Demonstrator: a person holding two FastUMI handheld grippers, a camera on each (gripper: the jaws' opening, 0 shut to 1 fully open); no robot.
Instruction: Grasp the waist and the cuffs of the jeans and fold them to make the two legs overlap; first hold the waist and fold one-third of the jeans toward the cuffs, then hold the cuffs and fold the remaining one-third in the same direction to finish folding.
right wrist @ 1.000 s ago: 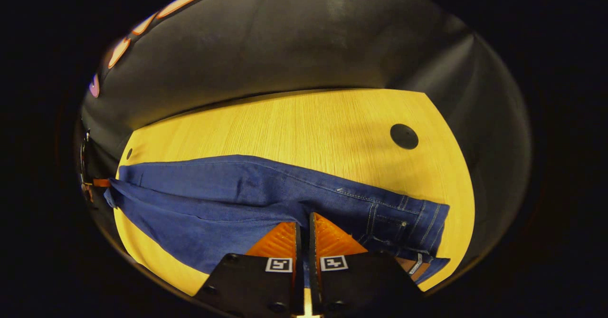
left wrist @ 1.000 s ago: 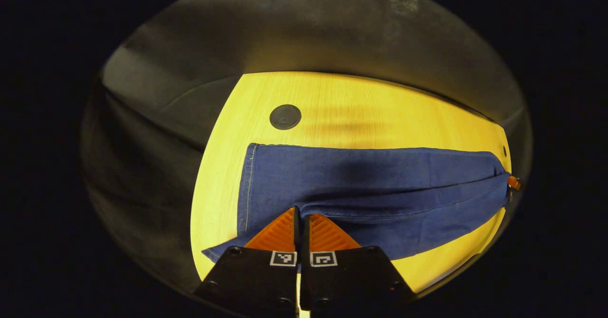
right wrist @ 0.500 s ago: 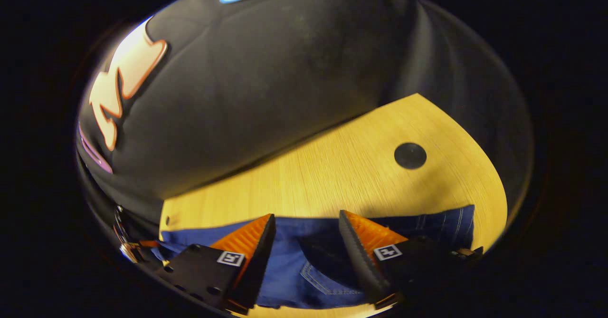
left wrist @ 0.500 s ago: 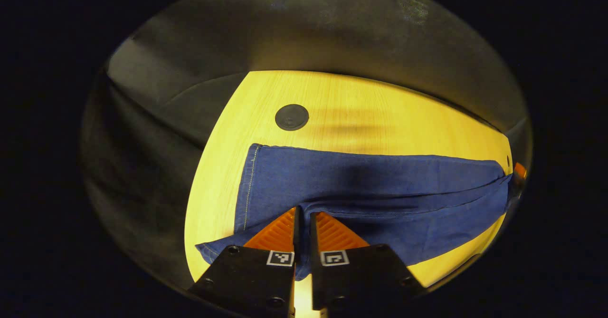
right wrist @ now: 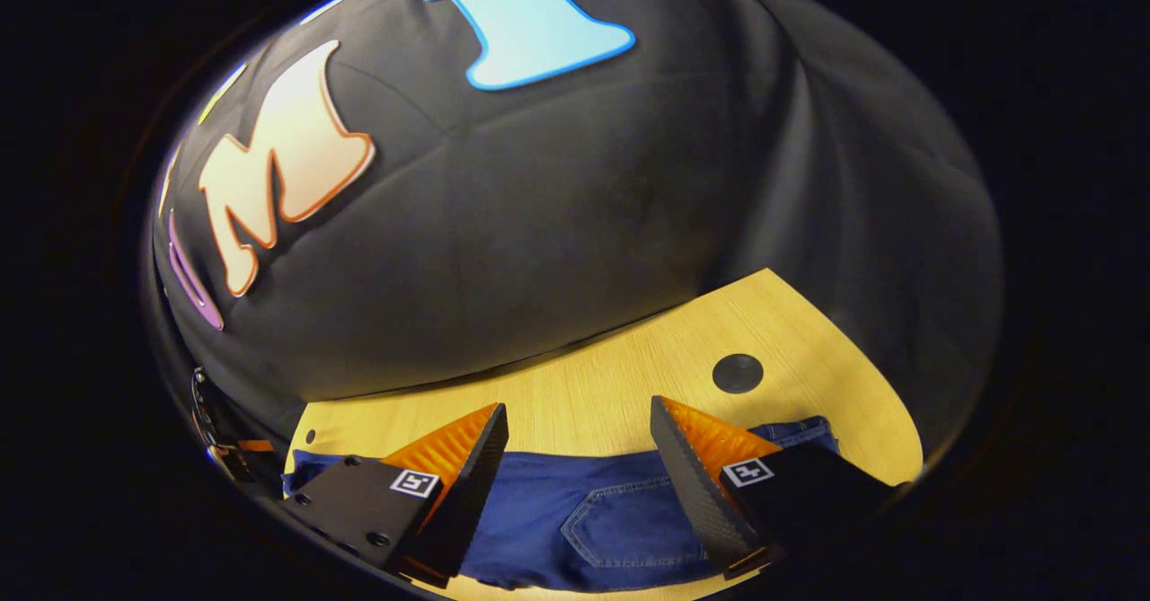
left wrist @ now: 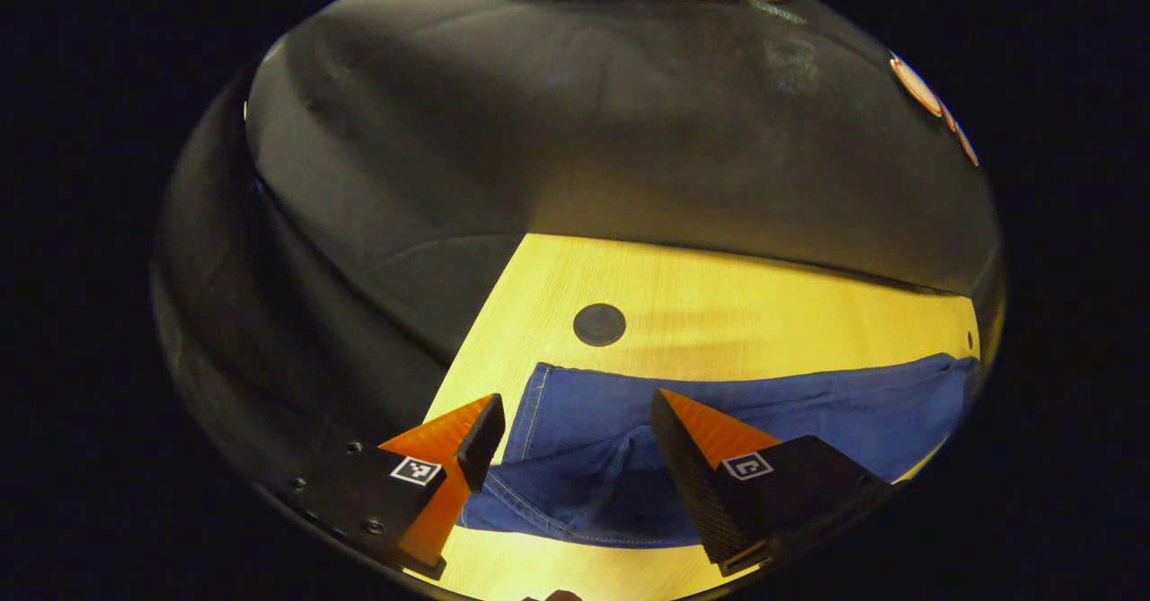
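Your left gripper (left wrist: 575, 412) hangs spread apart over the cuffs (left wrist: 539, 439) of the jeans (left wrist: 764, 403); your right gripper (right wrist: 575, 426) gapes wide above the waist (right wrist: 800, 430) on the table (right wrist: 611, 385).

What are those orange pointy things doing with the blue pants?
A person is folding a pair of jeans on a yellow wooden table, with a grabbing tool in each hand. Right now both tools are open and hold nothing. The left tool hovers over the cuff end, the right tool over the end with the back pocket. The jeans lie flat, stretched out long.
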